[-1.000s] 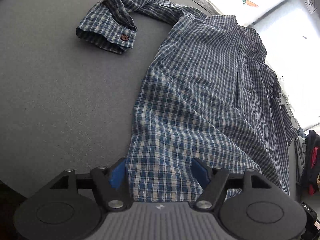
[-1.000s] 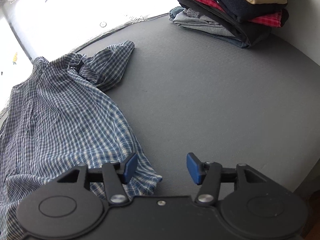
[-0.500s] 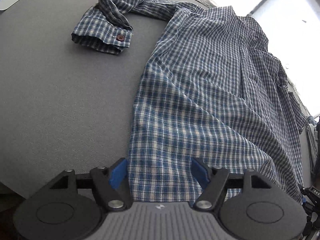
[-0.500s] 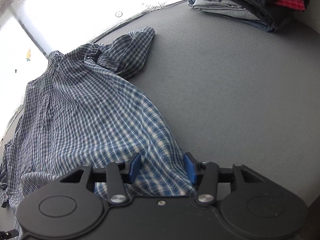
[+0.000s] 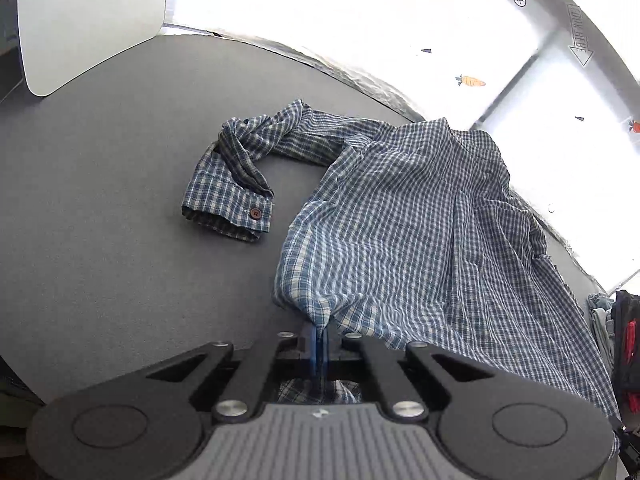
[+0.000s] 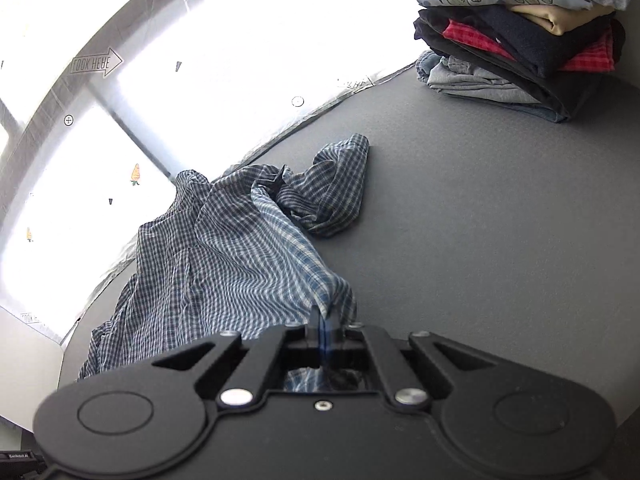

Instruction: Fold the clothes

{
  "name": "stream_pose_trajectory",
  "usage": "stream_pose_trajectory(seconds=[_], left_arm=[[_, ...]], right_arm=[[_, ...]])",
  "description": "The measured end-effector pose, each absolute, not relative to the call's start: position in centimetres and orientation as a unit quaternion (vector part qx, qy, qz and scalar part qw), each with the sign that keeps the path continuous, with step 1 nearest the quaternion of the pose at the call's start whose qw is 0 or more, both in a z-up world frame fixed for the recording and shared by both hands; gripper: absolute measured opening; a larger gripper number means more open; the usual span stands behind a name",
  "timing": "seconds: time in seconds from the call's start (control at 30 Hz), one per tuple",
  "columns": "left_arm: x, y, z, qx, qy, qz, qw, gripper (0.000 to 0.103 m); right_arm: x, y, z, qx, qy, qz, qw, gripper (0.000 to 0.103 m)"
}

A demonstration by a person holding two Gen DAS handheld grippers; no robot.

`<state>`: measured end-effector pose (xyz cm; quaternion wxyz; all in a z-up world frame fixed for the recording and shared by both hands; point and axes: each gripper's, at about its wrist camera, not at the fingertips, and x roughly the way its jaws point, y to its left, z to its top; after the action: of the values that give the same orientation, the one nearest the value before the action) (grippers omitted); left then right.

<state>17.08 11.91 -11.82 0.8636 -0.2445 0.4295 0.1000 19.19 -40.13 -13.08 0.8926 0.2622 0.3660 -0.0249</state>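
Observation:
A blue and white checked shirt lies spread on the grey table. My left gripper is shut on the shirt's near hem at its left corner and lifts the cloth into a peak. One sleeve with a buttoned cuff lies twisted to the left. My right gripper is shut on the shirt at the hem's right corner, also raised. The other sleeve lies bunched beyond it.
A stack of folded clothes stands at the back right of the table. A bright window runs along the table's far edge. A white board stands at the far left.
Both grippers have closed on the shirt's near hem and lifted it; the cloth now pulls up into peaks at the fingers. Both views have tilted upward.

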Motion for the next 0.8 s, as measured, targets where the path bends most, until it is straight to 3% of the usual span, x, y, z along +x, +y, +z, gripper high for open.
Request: stream_pose_trajectory(seconds=[0.17, 0.3, 0.4, 0.57, 0.6, 0.63, 0.67, 0.8], left_arm=[[17.3, 11.8, -17.5, -0.206, 0.508, 0.157, 0.821, 0.003], [16.1, 12.9, -16.9, -0.226, 0.495, 0.169, 0.822, 0.004], [16.2, 12.9, -16.2, -0.210, 0.491, 0.177, 0.827, 0.010], [17.2, 12.7, -19.5, -0.161, 0.556, 0.216, 0.786, 0.025], [17.0, 12.7, -19.4, -0.163, 0.556, 0.219, 0.785, 0.028], [16.9, 12.7, -19.3, -0.164, 0.556, 0.223, 0.784, 0.038], [16.8, 12.8, -19.2, -0.164, 0.557, 0.227, 0.782, 0.050], [17.2, 12.4, -18.2, -0.133, 0.557, 0.249, 0.781, 0.059]], right_arm=[[19.1, -37.6, -16.2, 0.199, 0.437, -0.032, 0.877, 0.001], [18.5, -36.5, -17.7, 0.207, 0.460, -0.042, 0.862, 0.001], [18.5, -36.3, -18.1, 0.207, 0.473, -0.052, 0.855, 0.002], [19.4, -36.4, -20.6, 0.186, 0.524, -0.088, 0.826, 0.009], [19.3, -36.5, -20.4, 0.186, 0.521, -0.091, 0.828, 0.017], [19.3, -36.5, -20.2, 0.186, 0.517, -0.094, 0.830, 0.034], [19.2, -36.6, -20.0, 0.186, 0.513, -0.096, 0.832, 0.042], [19.1, -36.8, -19.3, 0.187, 0.498, -0.107, 0.840, 0.043]])
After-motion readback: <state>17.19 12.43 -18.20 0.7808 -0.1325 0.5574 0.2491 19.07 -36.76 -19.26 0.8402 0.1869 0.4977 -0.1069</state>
